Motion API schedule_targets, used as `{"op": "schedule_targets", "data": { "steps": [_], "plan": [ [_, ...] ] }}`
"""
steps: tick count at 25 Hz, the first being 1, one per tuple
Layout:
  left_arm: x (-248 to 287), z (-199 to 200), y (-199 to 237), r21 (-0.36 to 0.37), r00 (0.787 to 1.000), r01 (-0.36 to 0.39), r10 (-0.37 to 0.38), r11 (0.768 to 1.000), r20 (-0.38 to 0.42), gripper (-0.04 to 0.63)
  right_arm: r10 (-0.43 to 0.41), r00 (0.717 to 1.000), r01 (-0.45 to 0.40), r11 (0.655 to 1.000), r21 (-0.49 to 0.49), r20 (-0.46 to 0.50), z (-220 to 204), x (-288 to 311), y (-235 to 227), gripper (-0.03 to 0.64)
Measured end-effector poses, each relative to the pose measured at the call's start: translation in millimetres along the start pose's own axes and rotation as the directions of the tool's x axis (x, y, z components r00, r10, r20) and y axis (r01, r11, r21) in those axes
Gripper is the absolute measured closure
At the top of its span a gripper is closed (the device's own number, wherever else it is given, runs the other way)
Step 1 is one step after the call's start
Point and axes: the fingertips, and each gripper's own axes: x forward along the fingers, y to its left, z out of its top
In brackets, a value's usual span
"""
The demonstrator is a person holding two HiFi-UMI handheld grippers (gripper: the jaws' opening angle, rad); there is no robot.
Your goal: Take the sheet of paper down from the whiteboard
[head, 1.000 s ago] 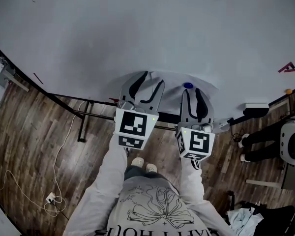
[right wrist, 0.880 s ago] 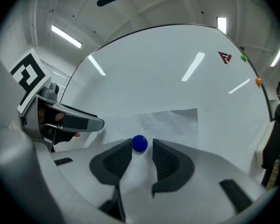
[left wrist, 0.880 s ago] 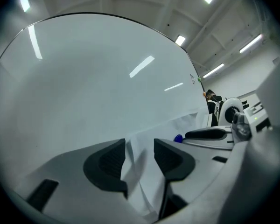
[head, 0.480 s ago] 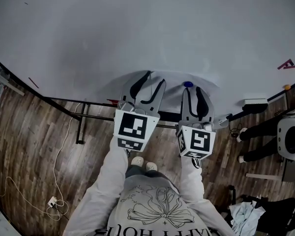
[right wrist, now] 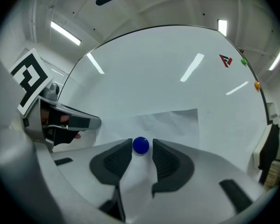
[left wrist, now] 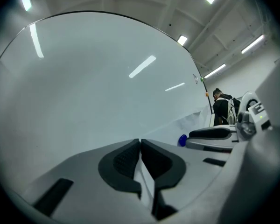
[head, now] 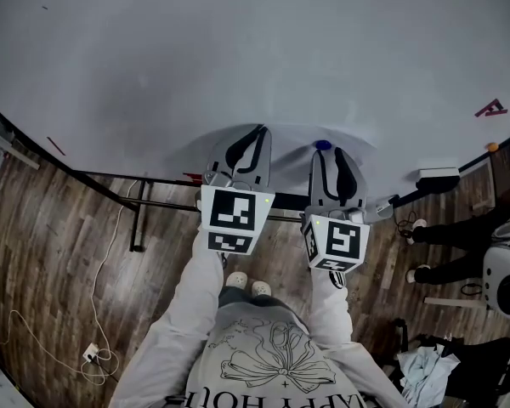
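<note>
my left gripper (left wrist: 140,141) has just been closing and now pinches the sheet of paper (right wrist: 172,122) at its edge; my right gripper (right wrist: 142,143) gapes around the blue magnet (right wrist: 140,145).

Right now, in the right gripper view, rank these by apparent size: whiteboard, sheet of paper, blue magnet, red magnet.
1. whiteboard, which fills most of the view
2. sheet of paper
3. blue magnet and red magnet look about alike. The blue one sits nearer the camera, so I leave them unranked.
</note>
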Motion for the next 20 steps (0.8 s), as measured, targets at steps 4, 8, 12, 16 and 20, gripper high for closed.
{"op": "schedule_targets", "data": {
  "steps": [4, 8, 12, 16, 20],
  "plan": [
    [-1, 0, 1, -0.026, 1.000, 0.000, 0.000, 1.000, -0.010, 0.583, -0.010, 1.000, 0.010, 1.000, -0.004, -0.008, 1, 2, 1, 0.488],
    [-3, -1, -1, -0.053, 1.000, 0.020, -0.021, 0.998, -0.007, 0.589, -0.018, 0.999, 0.018, 1.000, -0.008, -0.030, -3, 5, 2, 0.466],
    [-6, -1, -3, -0.059, 0.999, 0.036, -0.036, 0.998, -0.009, 0.591, -0.027, 0.998, 0.026, 1.000, -0.016, -0.053, -7, 8, 3, 0.465],
    [-9, -2, -5, -0.052, 0.999, 0.041, -0.041, 0.998, -0.015, 0.591, -0.059, 0.996, 0.056, 0.998, -0.041, -0.067, -7, 11, 6, 0.465],
    [-11, -1, -7, -0.068, 0.999, 0.046, -0.047, 0.997, -0.010, 0.591, -0.093, 0.993, 0.089, 0.994, -0.062, -0.070, -5, 13, 4, 0.484]
  ]
}}
